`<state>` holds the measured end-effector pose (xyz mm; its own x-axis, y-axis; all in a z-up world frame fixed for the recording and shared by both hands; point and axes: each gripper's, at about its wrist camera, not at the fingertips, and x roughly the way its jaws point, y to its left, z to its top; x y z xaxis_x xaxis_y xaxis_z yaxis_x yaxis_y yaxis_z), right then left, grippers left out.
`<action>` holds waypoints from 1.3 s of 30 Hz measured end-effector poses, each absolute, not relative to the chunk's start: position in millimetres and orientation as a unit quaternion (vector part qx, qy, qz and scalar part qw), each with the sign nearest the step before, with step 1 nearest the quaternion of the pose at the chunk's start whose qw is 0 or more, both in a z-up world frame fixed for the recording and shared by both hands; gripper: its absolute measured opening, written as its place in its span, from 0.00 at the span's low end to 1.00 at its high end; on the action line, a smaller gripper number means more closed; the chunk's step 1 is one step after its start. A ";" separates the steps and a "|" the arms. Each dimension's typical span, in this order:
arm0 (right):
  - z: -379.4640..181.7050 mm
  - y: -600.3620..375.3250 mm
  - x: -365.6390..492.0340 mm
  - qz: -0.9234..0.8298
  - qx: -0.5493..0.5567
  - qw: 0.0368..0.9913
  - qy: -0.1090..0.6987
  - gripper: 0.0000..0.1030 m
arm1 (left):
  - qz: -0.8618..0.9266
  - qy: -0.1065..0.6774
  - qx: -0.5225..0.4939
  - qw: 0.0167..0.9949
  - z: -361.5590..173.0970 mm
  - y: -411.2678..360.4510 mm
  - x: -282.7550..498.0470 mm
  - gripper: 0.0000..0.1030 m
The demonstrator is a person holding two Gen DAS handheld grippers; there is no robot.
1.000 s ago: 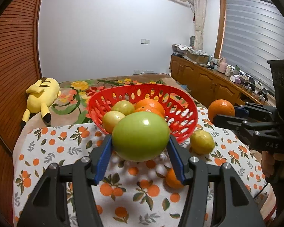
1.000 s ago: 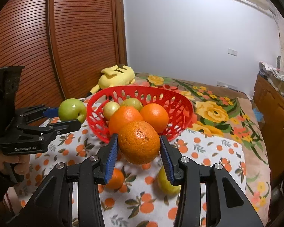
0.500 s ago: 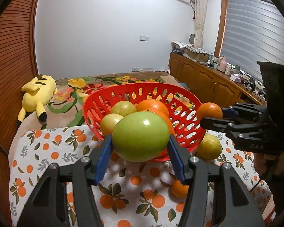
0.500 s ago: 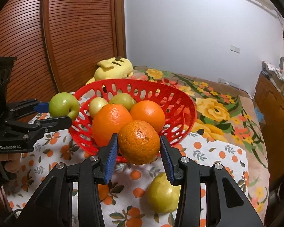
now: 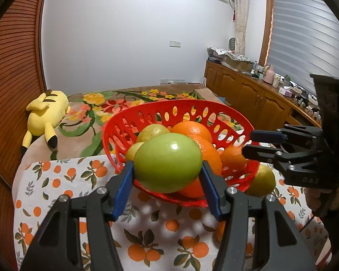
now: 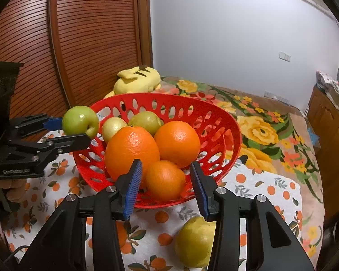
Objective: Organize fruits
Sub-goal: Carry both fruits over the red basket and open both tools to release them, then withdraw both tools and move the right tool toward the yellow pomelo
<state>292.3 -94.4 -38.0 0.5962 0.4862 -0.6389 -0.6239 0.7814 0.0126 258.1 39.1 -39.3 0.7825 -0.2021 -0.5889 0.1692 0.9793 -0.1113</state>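
A red perforated basket (image 5: 169, 103) (image 6: 165, 97) on the orange-print cloth holds two large oranges (image 6: 133, 151) and two yellow-green fruits (image 6: 145, 120). My left gripper (image 5: 166, 169) (image 6: 75, 131) is shut on a green apple (image 5: 167, 162) (image 6: 80, 120), which hangs over the basket's near-left rim. My right gripper (image 6: 165, 164) (image 5: 248, 142) stands open at the basket's near side. A smaller orange (image 6: 165, 179) (image 5: 232, 157) lies in the basket just past its pads and touches neither.
A yellow-green fruit (image 6: 194, 241) (image 5: 262, 180) and a small orange (image 6: 122, 234) lie on the cloth in front of the basket. A yellow plush toy (image 5: 47, 110) lies on the flowered blanket behind. Wooden cabinets (image 5: 248, 94) run along the right, a slatted wooden door along the left.
Both grippers came forward and down to the basket. The orange left the right gripper's pads and now lies in the basket. The left gripper still grips the green apple.
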 end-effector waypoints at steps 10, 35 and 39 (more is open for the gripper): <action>-32.3 -120.2 279.9 0.302 -0.087 0.896 0.315 0.46 | -0.091 0.316 -0.027 0.944 -39.6 41.8 270.3 0.54; -68.1 -156.2 274.5 0.258 -0.069 0.892 0.364 0.72 | -0.101 0.302 -0.027 0.948 -24.6 33.2 246.6 0.65; -77.4 -156.2 277.2 0.250 -0.073 0.889 0.377 0.74 | -0.106 0.302 -0.028 0.947 -23.6 28.4 234.2 0.65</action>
<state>277.2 -156.2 -77.4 0.5910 0.3892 -0.7066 -0.4995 0.8643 0.0583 234.2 28.4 -23.6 0.7954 -0.2176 -0.5657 0.1840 0.9760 -0.1167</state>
